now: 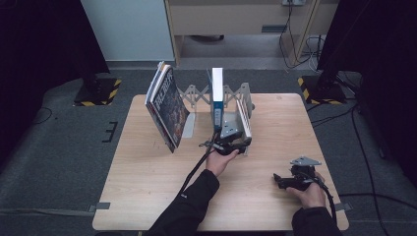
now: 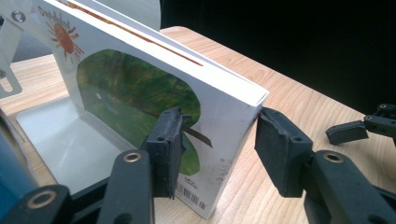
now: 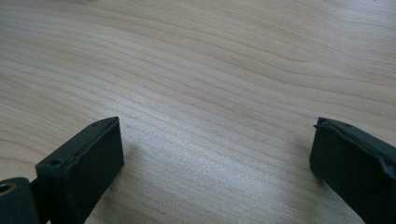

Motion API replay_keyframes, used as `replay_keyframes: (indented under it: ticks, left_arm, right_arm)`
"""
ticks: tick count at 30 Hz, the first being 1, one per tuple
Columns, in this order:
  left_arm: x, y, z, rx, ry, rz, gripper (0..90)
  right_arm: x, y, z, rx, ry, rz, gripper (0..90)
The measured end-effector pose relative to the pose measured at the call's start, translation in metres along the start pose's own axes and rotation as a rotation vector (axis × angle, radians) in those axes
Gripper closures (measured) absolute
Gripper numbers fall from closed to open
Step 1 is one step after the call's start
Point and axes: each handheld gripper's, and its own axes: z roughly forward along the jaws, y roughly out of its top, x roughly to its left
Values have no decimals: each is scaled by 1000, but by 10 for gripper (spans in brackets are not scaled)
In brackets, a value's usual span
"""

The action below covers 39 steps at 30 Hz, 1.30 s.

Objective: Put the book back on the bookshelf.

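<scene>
Overhead, the high view shows a wooden table (image 1: 147, 196) with a grey expanding book rack (image 1: 196, 93) along its far edge; in it stand three books: a dark-covered book (image 1: 168, 105) leaning at the left end, a blue-spined book (image 1: 217, 96) upright in the middle, and a white picture book (image 1: 244, 118) tilted at the right end. The left gripper (image 1: 231, 142) reaches to the near edge of that white picture book, though its jaws are hidden under the grey plate and the hand, so the grip cannot be read here. The right gripper (image 1: 282, 179) rests on the table near the right front, well apart from the rack, with the person's dark sleeves cut off at the bottom edge. Next, in the left gripper view, the white picture book (image 2: 140, 93) stands on the rack's pale base plate (image 2: 56, 135), its spine corner between the two black jaws; the left gripper (image 2: 217, 140) has its left pad against the green cover and its right pad just beside the spine corner, and whether that pad touches is hard to make out, so the jaws read as loosened around the book. The cover's top is cut off, and the right gripper (image 2: 359, 128) shows at the far right edge. Lastly, in the right gripper view, the right gripper (image 3: 215, 158) holds its jaws wide apart over bare wood grain (image 3: 210, 60), nothing between them
</scene>
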Motion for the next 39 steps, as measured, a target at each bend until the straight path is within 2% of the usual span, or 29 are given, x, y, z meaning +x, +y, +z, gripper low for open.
replay_keyframes:
  ticks: [4,7,12,22,27,34,39]
  left_arm:
    - [3,3,2,13,-1,6,501]
    - [5,8,5,27,8,26,520]
    - [12,12,6,44,14,13,518]
    - [19,24,9,68,87,45,489]
    - [21,25,14,58,105,21,475]
    - [20,28,19,68,124,34,457]
    - [19,29,16,62,114,27,435]
  right_arm:
    - [0,0,0,0,0,0,32]
    - [0,0,0,0,1,-1,32]
    - [0,0,0,-1,1,-2,31]
    - [0,0,1,-1,0,-3,31]
    - [0,1,1,-1,0,-3,31]
    - [0,1,1,-1,1,-2,31]
    - [0,1,1,-1,1,-2,31]
